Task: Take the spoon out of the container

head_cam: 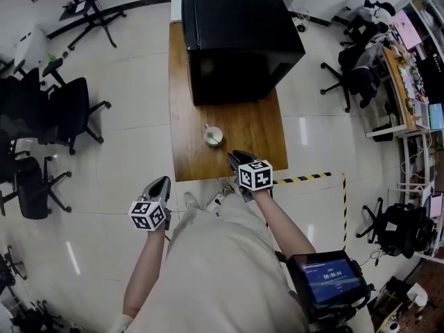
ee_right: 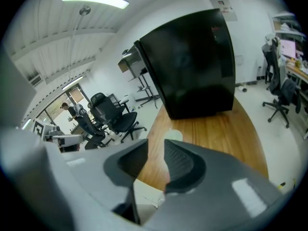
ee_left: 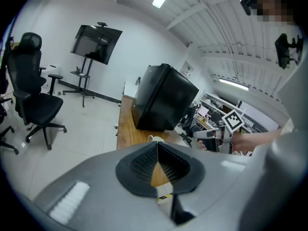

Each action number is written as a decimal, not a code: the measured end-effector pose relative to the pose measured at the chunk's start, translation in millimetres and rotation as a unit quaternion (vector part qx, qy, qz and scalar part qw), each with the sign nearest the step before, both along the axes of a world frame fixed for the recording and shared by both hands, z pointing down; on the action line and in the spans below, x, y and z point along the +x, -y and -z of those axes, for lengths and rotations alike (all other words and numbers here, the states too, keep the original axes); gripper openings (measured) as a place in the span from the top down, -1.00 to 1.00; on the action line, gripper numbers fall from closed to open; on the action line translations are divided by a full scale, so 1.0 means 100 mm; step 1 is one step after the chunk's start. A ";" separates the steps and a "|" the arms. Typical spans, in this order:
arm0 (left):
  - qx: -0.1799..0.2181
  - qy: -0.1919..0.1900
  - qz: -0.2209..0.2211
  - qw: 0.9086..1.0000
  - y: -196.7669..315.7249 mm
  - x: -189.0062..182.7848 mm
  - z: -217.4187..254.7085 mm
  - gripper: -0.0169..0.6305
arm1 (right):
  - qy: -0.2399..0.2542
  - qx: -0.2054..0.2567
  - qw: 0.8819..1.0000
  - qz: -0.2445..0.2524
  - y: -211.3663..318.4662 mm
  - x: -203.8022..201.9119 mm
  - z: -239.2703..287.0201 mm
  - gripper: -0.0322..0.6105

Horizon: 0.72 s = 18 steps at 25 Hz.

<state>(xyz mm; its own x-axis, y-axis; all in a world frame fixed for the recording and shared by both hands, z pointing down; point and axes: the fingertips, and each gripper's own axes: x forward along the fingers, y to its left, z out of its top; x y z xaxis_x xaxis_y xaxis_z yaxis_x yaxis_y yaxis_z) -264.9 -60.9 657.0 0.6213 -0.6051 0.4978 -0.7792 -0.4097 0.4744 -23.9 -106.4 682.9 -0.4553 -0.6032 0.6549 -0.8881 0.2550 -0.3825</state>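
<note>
Standing upright on the table, the container opens upward.

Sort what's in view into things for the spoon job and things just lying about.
For the job: cup, left claw, right claw, table.
Lying about: black box, office chairs, screen on a stand.

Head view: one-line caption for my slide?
Both empty: left gripper and right gripper held short of the white container on the wooden table.
</note>
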 end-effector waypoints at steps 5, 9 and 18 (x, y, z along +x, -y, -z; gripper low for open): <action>-0.006 0.020 0.011 1.000 0.16 0.10 0.01 0.95 | 0.031 -0.044 0.999 -0.002 0.27 -0.01 -0.38 0.54; -0.003 0.035 0.009 0.999 0.25 0.23 0.01 0.95 | 0.057 -0.090 0.994 -0.020 0.41 0.02 -0.72 0.49; -0.011 0.056 0.032 0.998 0.27 0.30 -0.02 0.95 | 0.110 -0.170 0.977 -0.062 0.62 0.05 -1.26 0.46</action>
